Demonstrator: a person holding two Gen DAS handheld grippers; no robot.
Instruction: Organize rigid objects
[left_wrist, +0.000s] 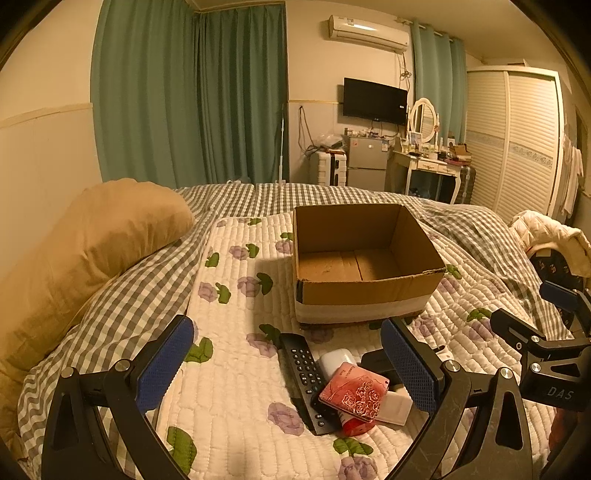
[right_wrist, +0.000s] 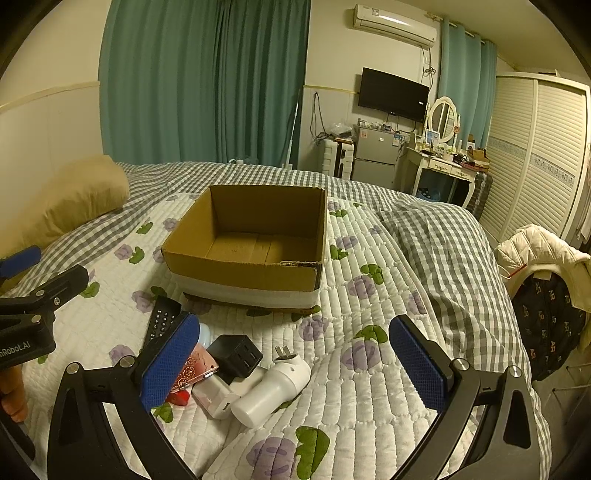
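Observation:
An empty open cardboard box (left_wrist: 365, 291) (right_wrist: 243, 273) stands on the floral quilt. In front of it lies a pile: a black remote (left_wrist: 304, 373) (right_wrist: 162, 317), a pink rose-patterned case (left_wrist: 352, 393) (right_wrist: 194, 369), a black power adapter (right_wrist: 234, 356), a white plug-in device (right_wrist: 273, 384), a small white box (left_wrist: 395, 406) (right_wrist: 212, 398) and a red item (left_wrist: 356, 426). My left gripper (left_wrist: 288, 369) is open above the pile. My right gripper (right_wrist: 293, 365) is open, just right of the pile; it also shows in the left wrist view (left_wrist: 546, 325).
A tan pillow (left_wrist: 92, 243) lies at the left on the checked bedding (left_wrist: 122, 295). A chair with a white jacket (right_wrist: 543, 254) stands right of the bed. Beyond the bed are curtains, a small fridge (right_wrist: 373, 155), a dressing table and a wardrobe.

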